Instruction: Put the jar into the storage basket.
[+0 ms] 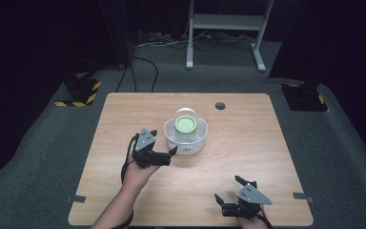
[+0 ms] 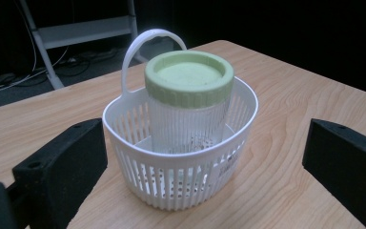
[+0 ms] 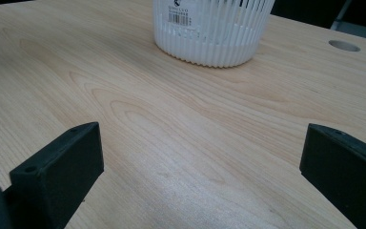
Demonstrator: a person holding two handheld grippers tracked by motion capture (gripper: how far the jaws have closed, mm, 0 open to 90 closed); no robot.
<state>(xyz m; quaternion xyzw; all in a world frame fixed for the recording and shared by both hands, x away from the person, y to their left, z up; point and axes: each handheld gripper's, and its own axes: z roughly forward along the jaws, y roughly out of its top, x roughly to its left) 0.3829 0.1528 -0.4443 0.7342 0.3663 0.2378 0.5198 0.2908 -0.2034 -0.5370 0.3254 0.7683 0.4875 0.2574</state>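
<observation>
A white slatted basket (image 1: 186,143) with a loop handle stands at the middle of the wooden table (image 1: 248,143). Upright inside it is a clear jar (image 2: 188,126) with a pale green screw lid (image 1: 186,124). My left gripper (image 1: 166,145) is just left of the basket and points at it, open, with nothing between its jaws; the left gripper view has the basket (image 2: 181,181) close ahead between the two jaws. My right gripper (image 1: 228,189) is near the table's front edge, open and holding nothing, looking toward the basket (image 3: 214,33) farther off.
A round cable hole (image 1: 220,105) sits at the table's back right and is seen as a cable hole (image 3: 344,45) from the right gripper. Bare wood lies between the right gripper and the basket. A white metal frame (image 1: 224,24) and cables stand on the floor behind.
</observation>
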